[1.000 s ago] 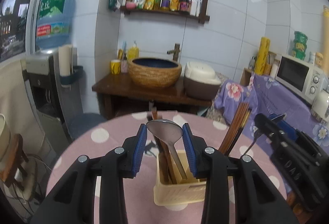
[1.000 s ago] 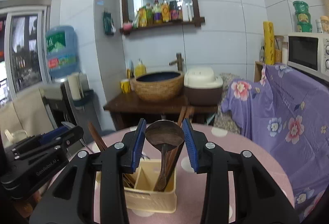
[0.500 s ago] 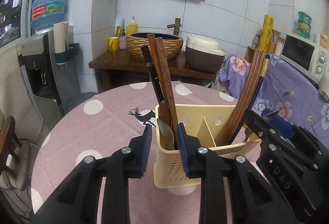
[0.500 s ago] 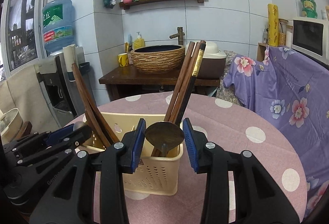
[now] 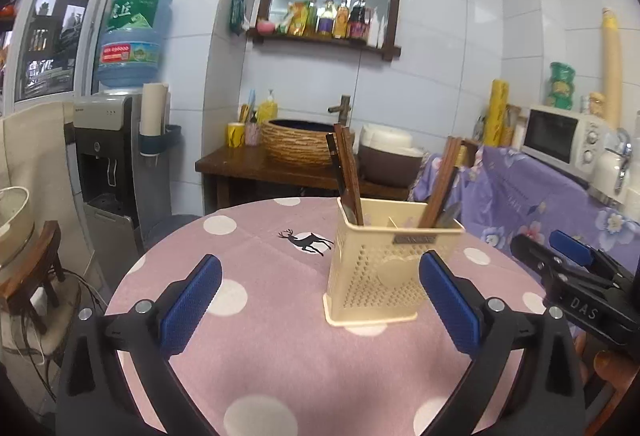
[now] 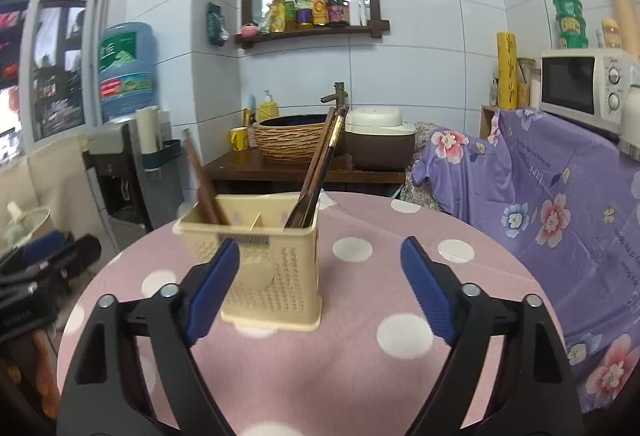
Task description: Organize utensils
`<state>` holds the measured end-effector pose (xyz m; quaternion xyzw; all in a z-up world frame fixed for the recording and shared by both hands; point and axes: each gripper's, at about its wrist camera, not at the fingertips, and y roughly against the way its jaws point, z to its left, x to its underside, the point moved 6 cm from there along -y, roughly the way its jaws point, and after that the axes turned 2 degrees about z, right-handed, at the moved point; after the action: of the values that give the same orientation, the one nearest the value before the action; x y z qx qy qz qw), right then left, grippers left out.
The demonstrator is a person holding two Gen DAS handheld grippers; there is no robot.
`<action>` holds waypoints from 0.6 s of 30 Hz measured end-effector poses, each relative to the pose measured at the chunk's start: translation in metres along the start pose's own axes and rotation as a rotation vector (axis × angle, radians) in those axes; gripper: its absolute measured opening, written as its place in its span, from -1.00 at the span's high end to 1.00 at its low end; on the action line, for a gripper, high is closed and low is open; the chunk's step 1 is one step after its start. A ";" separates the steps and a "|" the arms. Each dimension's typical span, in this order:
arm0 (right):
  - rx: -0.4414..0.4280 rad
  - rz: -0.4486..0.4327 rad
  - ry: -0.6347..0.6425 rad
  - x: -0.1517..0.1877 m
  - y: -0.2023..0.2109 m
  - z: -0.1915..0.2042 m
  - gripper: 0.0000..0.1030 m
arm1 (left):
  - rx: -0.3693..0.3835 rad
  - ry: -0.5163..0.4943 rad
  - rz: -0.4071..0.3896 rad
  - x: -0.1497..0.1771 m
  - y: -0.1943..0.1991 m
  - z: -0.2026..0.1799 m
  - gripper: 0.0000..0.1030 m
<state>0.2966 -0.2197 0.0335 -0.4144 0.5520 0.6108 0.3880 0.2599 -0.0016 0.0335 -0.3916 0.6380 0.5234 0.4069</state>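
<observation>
Left gripper [image 5: 320, 286]: blue-padded jaws spread wide, nothing between the pads; it hangs above the table, short of the holder.

Right gripper [image 6: 320, 276]: jaws likewise spread wide and empty, above the table. Its left pad overlaps the holder's front face in the right wrist view; contact cannot be told. It also shows at the right edge of the left wrist view [image 5: 576, 276].

Table [image 5: 280, 336]: round, under a mauve cloth with white dots and a small black deer motif [image 5: 306, 240].

Utensil holder [image 5: 384, 268]: cream plastic, perforated walls, upright on the cloth near the table's middle, with a divider inside. In the left wrist view it sits right of centre; in the right wrist view [image 6: 260, 268], left of centre and slightly blurred.

Left compartment: dark wooden utensils [image 5: 346, 171] leaning leftward, their working ends hidden inside.

Right compartment: brown chopsticks [image 5: 442, 179] leaning rightward, with a grey metal piece beside them; seen again in the right wrist view [image 6: 320, 163].

Beyond the table: a wooden washstand [image 5: 248, 165] bearing a woven basin [image 5: 300, 141] and a rice cooker [image 5: 390, 157].

Left: a water dispenser [image 5: 108, 155] topped by a blue bottle.

Right: a purple floral cloth [image 6: 560, 195] with a white microwave [image 6: 584, 87] above it.

Rear wall: white tile, with a framed mirror shelf [image 5: 332, 19] of bottles.
</observation>
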 end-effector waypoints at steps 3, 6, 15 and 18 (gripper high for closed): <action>0.035 -0.035 0.041 0.031 0.040 0.004 -0.84 | -0.030 0.006 -0.021 0.029 0.029 0.003 -0.90; 0.061 -0.059 0.022 0.066 0.073 0.005 -0.89 | -0.076 0.040 -0.024 0.062 0.057 0.009 -0.90; 0.083 -0.100 0.009 0.155 0.159 0.020 -0.89 | -0.099 0.060 -0.050 0.123 0.124 0.009 -0.90; 0.055 -0.119 0.003 0.157 0.174 0.024 -0.89 | -0.087 0.065 -0.074 0.130 0.142 0.008 -0.90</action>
<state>0.0770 -0.2084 -0.0510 -0.4365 0.5436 0.5706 0.4342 0.0817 0.0176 -0.0389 -0.4490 0.6126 0.5225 0.3874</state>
